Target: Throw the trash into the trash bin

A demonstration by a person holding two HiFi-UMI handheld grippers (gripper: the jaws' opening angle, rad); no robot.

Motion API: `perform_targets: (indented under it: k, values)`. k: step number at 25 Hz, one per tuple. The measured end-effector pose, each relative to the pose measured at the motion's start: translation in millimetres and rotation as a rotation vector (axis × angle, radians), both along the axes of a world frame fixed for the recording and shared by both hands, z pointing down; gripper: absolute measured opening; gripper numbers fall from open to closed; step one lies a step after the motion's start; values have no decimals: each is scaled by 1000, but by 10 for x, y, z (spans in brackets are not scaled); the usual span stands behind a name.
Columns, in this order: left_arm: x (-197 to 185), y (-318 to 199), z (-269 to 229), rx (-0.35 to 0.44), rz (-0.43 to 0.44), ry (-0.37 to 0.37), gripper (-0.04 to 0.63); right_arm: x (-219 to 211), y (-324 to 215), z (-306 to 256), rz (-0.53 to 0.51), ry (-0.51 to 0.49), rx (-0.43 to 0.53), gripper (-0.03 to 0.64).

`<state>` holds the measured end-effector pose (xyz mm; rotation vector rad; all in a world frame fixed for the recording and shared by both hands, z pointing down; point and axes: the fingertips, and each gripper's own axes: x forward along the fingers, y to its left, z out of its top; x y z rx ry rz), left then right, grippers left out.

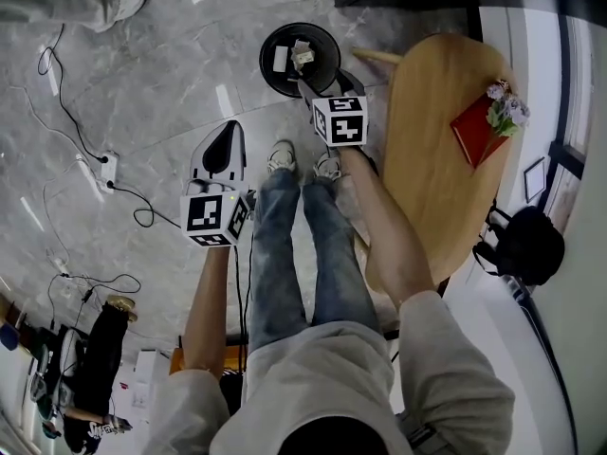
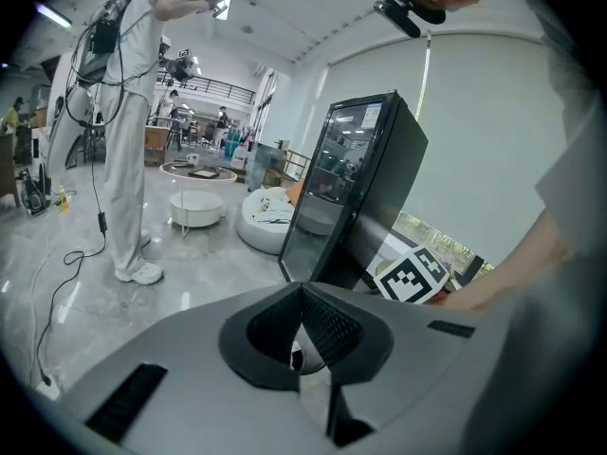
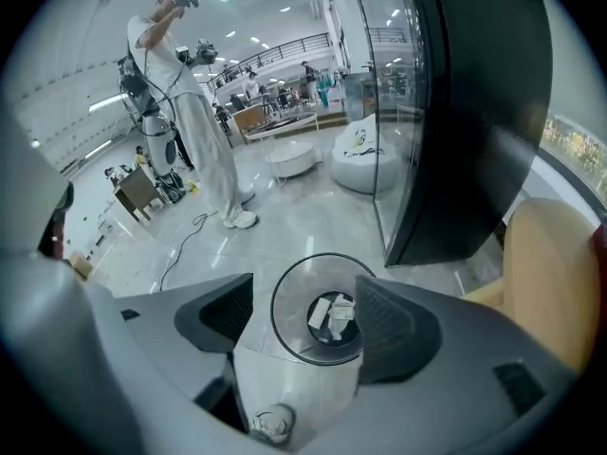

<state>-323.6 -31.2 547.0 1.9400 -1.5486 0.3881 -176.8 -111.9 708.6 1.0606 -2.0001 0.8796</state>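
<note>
A round black trash bin [image 1: 270, 69] stands on the grey floor just ahead of my feet. Crumpled white trash [image 1: 302, 55] lies at its bottom. My right gripper [image 1: 315, 88] hovers at the bin's near rim, open, with nothing between its fingers. In the right gripper view the bin [image 3: 287, 316] and the trash [image 3: 332, 316] show in the gap between the jaws of the right gripper [image 3: 303, 301]. My left gripper [image 1: 229, 129] hangs to the left of the bin, over bare floor. In its own view the left gripper [image 2: 302, 290] is shut and holds nothing.
An oval wooden table [image 1: 427, 169] at the right carries a red book [image 1: 474, 129] and flowers [image 1: 507, 107]. A tall black cabinet [image 3: 474, 112] stands beyond the bin. Cables [image 1: 66, 131] and a power strip [image 1: 107, 169] lie at the left. A person [image 3: 204, 150] stands farther off.
</note>
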Motion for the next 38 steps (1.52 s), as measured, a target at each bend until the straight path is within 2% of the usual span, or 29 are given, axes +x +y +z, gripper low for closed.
perform_targets:
  k: [4, 5, 7, 9, 14, 19, 26, 32, 35, 38]
  values:
    - [-38, -28, 24, -3, -10, -3, 18, -41, 88, -11, -15, -25, -6, 337]
    - [-35, -38, 24, -2, -12, -2, 17, -25, 105, -22, -16, -22, -3, 305]
    - [-34, -48, 21, -2, -13, -3, 18, 15, 141, -71, -11, -13, 12, 147]
    - [-41, -53, 17, -1, -15, -4, 18, 32, 187, -128, -4, -18, 19, 41]
    - [12, -63, -15, 8, -6, -3, 18, 9, 312, -304, -27, -72, 38, 29]
    - [108, -16, -69, 13, 1, -6, 18, 113, 423, -575, -1, -108, 85, 29]
    - [267, -12, -182, 35, 23, -8, 18, 349, 407, -1212, 68, -154, 231, 29]
    - [426, -19, -273, 47, 74, -21, 17, 921, 533, -1765, 151, -125, 350, 29]
    - [530, -21, -334, 54, 99, -28, 17, 1297, 643, -1935, 235, -104, 374, 29]
    - [612, -6, -457, 65, 111, -33, 17, 1503, 771, -2061, 259, -84, 382, 29]
